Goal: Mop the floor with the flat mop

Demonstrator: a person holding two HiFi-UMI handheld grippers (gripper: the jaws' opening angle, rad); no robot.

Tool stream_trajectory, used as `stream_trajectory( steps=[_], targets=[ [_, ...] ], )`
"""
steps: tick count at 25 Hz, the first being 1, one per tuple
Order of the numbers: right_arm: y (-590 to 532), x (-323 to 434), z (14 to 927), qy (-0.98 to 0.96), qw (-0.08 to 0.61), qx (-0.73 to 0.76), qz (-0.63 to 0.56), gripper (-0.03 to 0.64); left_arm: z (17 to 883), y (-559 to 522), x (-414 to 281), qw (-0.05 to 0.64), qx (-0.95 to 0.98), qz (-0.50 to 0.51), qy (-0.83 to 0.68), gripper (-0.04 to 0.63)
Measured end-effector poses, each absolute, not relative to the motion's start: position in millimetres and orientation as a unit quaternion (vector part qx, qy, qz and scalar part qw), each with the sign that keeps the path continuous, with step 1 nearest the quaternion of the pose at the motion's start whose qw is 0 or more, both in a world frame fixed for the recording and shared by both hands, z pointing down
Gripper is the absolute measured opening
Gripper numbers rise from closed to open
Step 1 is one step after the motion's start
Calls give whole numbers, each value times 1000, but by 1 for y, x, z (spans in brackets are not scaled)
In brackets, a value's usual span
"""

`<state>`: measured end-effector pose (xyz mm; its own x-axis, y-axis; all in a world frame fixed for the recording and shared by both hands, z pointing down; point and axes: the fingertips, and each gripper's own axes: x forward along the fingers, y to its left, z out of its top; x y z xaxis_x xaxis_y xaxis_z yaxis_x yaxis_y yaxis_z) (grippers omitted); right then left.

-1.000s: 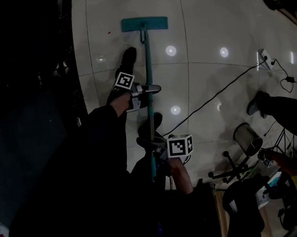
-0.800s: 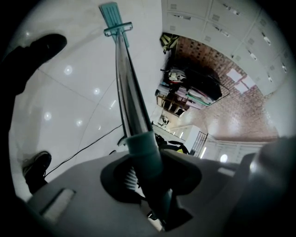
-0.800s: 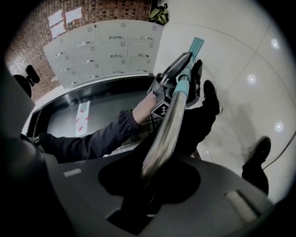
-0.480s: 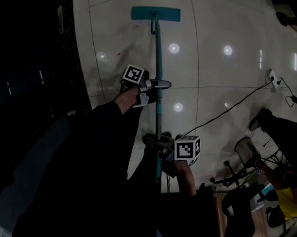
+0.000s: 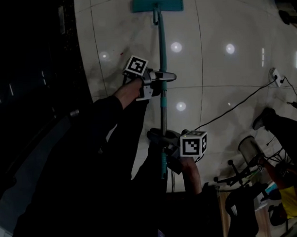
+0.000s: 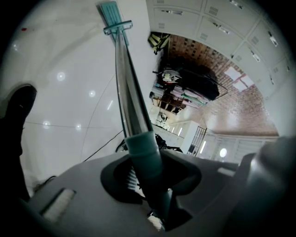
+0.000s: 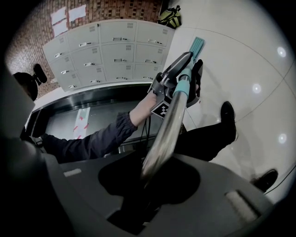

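The flat mop has a teal head (image 5: 157, 4) lying flat on the white tiled floor at the top of the head view, and a long metal handle (image 5: 162, 66) running down toward me. My left gripper (image 5: 159, 81) is shut on the handle's middle, where a teal collar (image 6: 143, 148) sits between its jaws. Lower down, my right gripper (image 5: 161, 139) is shut on the handle's near part (image 7: 162, 139). In the right gripper view the left gripper (image 7: 178, 83) shows farther up the shaft, with the mop head (image 7: 196, 46) beyond it.
A dark counter or wall fills the left side (image 5: 35, 71). A black cable (image 5: 235, 105) crosses the tiles to a power strip (image 5: 276, 77). An office chair (image 5: 247, 151) and a person's foot (image 5: 265, 119) are at the right. Grey lockers (image 7: 111, 51) stand behind.
The mop head has slid away from me across the tiles, toward the top of the head view. Both grippers moved forward with the handle, still shut on it.
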<state>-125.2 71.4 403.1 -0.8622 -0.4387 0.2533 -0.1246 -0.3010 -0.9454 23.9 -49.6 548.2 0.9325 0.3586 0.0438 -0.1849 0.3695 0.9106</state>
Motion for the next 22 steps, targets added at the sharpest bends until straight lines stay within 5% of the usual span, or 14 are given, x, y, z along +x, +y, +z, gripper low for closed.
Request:
stream_trajectory(
  steps=[12, 22],
  targets=[
    [269, -138, 383, 600, 47, -226, -766, 126, 520, 141, 1, 824, 537, 156, 92, 126],
    [417, -137, 389, 584, 79, -227, -776, 129, 533, 294, 6, 828, 532, 160, 80, 126]
  ],
)
